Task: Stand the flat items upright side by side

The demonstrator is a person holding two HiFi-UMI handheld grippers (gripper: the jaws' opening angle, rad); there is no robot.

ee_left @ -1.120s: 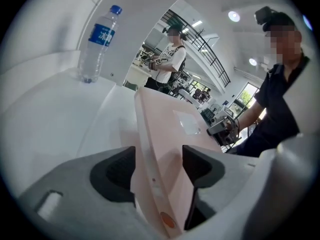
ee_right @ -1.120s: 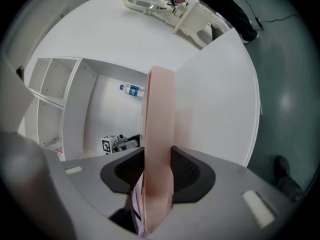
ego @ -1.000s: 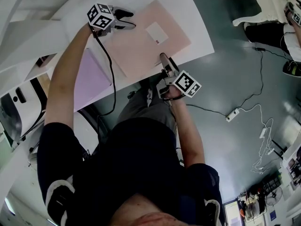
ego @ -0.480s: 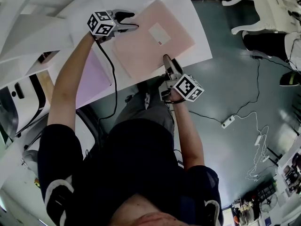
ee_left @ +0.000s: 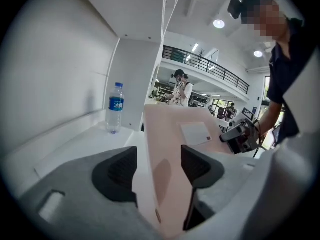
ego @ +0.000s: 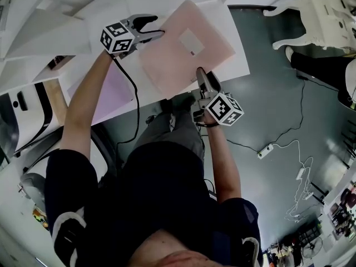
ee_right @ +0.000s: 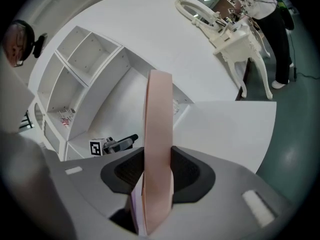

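I see the pink folder held by both grippers over the white table, with its broad face and its white label turned up to the head camera. The left gripper has it at the far left corner. In the left gripper view the folder goes in between the two dark pads of this gripper and both pads press on it, so it is clamped there. The right gripper takes the near edge, at the border of the table. In the right gripper view the folder shows edge-on as a tall pink band, and the jaws of this gripper are closed tightly on it from both sides. A lilac flat item lies on the table under my left forearm. A water bottle stands upright on the table against the white wall, apart from the folder. A white shelf unit is behind the table.
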